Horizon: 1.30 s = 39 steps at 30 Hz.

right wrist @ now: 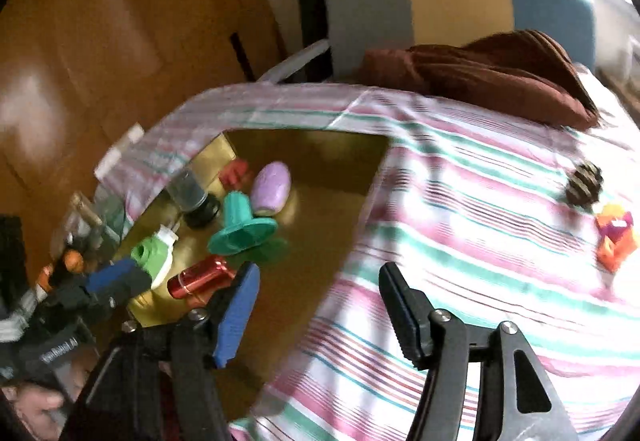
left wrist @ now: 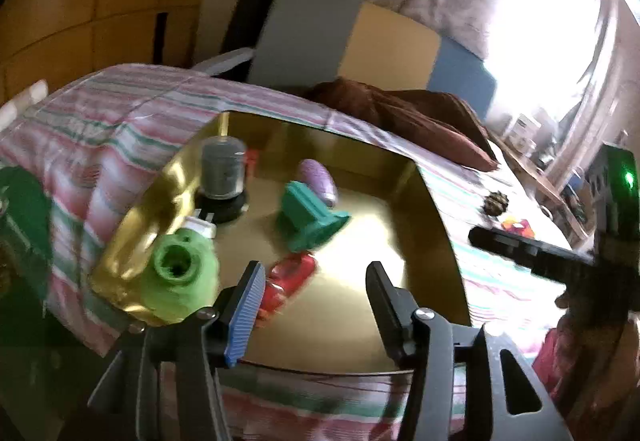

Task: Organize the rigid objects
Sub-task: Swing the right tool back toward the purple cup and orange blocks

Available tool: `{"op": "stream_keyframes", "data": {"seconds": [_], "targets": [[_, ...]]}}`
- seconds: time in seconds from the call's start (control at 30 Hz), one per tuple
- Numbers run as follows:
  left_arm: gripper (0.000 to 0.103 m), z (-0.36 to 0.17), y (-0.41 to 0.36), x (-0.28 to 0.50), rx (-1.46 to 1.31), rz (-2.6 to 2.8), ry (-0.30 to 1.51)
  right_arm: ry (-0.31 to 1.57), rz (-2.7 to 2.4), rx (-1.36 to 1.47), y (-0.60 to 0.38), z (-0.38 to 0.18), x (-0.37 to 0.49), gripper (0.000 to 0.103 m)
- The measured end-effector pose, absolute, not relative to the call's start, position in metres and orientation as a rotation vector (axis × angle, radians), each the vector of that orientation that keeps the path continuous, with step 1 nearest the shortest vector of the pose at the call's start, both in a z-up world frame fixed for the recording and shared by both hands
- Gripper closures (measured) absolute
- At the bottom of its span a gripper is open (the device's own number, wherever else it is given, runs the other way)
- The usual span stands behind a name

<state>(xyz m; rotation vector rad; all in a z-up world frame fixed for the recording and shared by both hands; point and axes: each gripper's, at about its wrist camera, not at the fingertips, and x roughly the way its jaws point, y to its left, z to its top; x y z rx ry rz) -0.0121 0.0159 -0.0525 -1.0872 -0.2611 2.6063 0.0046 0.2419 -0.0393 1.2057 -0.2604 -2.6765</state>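
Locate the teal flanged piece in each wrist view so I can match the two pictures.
Left wrist: teal flanged piece lies near the middle of the gold tray, flange toward the right.
Right wrist: teal flanged piece sits left of centre in the gold tray, flange toward the camera.
Shared landmark: the purple oval just behind it in both views.
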Motion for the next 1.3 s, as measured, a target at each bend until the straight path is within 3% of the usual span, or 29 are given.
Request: {"op": "stream_keyframes", "data": {"seconds": [0.2, 0.5, 0.8, 1.17, 1.3], "targets": [[0.049, -0.047, 0.041, -0.001, -1.04, 2.564, -0.161, -0.282, -2.789, 1.301, 0.302, -0.049, 0.014, 0.039], [0.049, -0.045, 0.074, 0.009, -1.022, 2.5, -0.066, -0.481, -2.883, 1.579, 0.42, -0.085, 0.025, 0.039], [0.049, -0.037, 0.101, 0.014, -1.013, 2.473, 0.019, -0.816, -2.999, 1.337, 0.541, -0.074, -0.008, 0.039], [0.049, -0.033, 0.136, 0.013, -1.032, 2.447, 0.081, -0.987, -2.562, 1.267, 0.523, -0.092, -0.032, 0.035], [0.049, -0.027, 0.153, 0.012, -1.013, 2.418, 0.085, -0.908, -2.627, 1.145, 0.511, -0.067, -0.022, 0.035]]}}
